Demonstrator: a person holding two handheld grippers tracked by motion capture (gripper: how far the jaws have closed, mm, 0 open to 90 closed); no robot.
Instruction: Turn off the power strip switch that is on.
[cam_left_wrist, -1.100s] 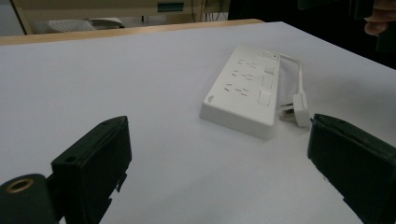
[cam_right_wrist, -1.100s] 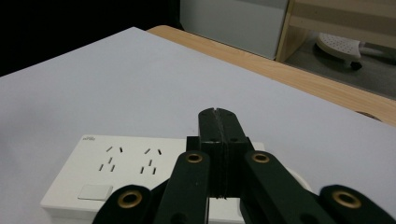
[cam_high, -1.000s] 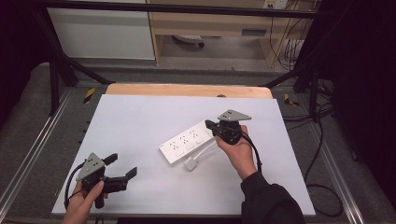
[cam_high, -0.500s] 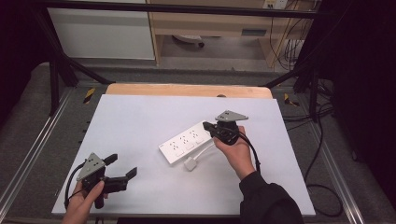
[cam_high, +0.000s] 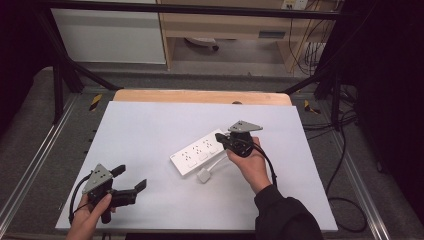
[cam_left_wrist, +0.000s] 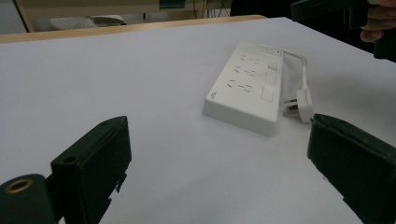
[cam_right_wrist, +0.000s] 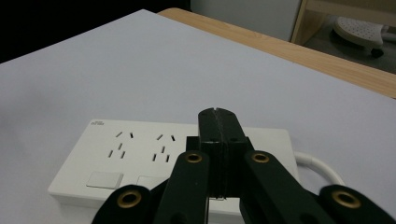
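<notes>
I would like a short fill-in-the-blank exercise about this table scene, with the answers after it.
1. The power strip is ____ in colour.
2. The right gripper has its jaws ____.
3. The left gripper has its jaws ____.
4. The plug lies ____ the table.

Answers: white; shut; open; on

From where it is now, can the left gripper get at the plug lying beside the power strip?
Probably yes. The left gripper is open, with bare table between it and the plug. The plug lies on the near side of the power strip, and the shut right gripper sits over the strip's far end.
</notes>
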